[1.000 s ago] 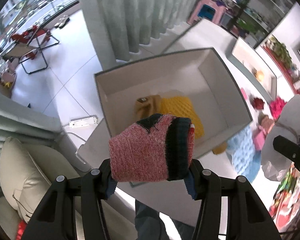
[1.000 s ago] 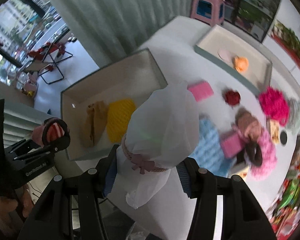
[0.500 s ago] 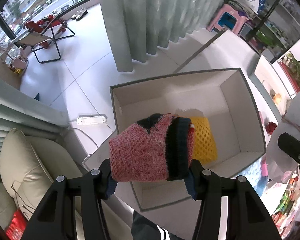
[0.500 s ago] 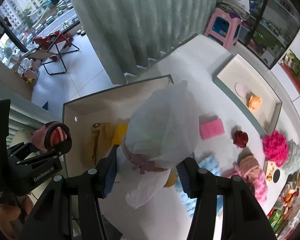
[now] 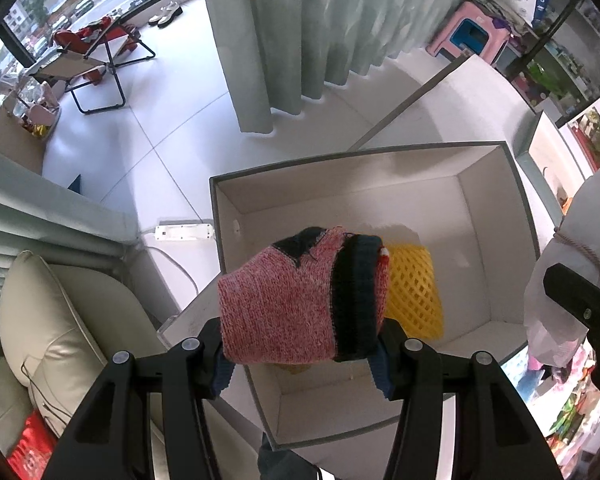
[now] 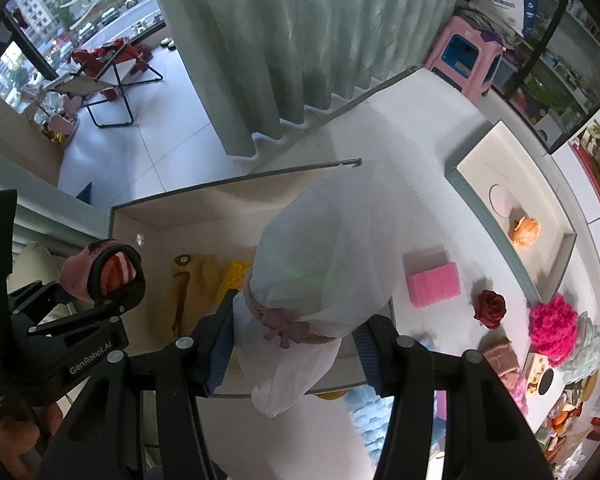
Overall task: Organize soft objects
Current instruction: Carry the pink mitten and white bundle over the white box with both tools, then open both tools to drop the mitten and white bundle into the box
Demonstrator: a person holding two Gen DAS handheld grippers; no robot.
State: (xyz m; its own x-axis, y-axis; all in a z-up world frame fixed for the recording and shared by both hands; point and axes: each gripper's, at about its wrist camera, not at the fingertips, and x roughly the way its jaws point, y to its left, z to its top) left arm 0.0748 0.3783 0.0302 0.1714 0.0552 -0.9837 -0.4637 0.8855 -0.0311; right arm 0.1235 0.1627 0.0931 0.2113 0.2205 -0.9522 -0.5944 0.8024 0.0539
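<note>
Box (image 5: 496,216) has slid under both tools: left tool (image 5: 304,354) clamps the sock (image 5: 296,300) above it, right tool (image 6: 296,354) clamps the pouch (image 6: 324,256), seemingly over its edge; drops look close.

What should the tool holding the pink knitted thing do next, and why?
Probably lower a little and let go: the left tool grips the pink knitted sock right over the open box, where the yellow net already lies.
</note>
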